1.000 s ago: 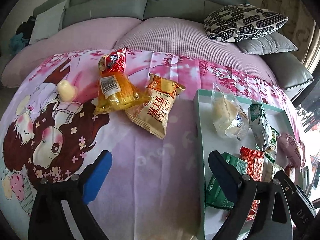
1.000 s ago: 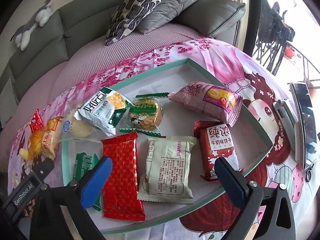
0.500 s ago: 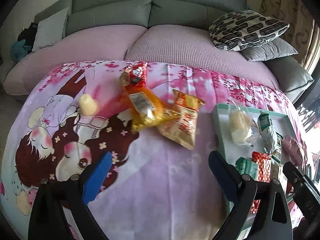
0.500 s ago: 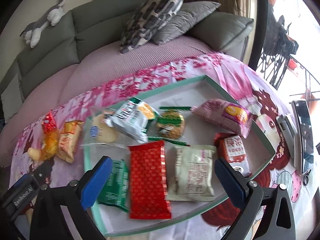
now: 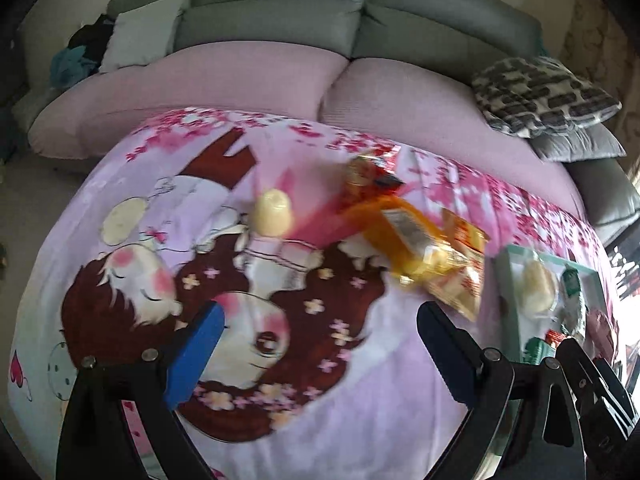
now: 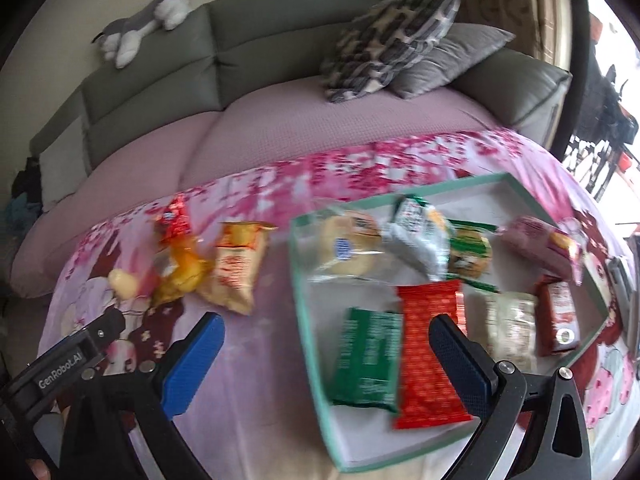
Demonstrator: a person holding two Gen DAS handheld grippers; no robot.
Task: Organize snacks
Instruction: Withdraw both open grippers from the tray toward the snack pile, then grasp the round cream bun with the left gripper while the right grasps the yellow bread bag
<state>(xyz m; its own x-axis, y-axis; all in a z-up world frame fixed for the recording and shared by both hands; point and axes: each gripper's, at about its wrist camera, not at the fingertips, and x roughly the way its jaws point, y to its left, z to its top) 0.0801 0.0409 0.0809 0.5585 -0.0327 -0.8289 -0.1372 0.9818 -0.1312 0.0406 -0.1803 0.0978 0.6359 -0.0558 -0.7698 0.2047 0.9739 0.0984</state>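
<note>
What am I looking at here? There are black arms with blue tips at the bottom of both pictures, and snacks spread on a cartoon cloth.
No robot here: a person holds a two-finger grasping tool in each hand, with a wide-angle camera on each looking along its fingers. One picture comes from the left tool, the other from the right tool. The blue tips are their finger pads. Both tools are open and hold nothing. On the cartoon cloth sits a pale green tray with several wrapped snacks, such as a red packet and a green packet. Outside the tray lie a beige snack bag, an orange bag and a small pale yellow piece. A sofa with cushions stands behind.
</note>
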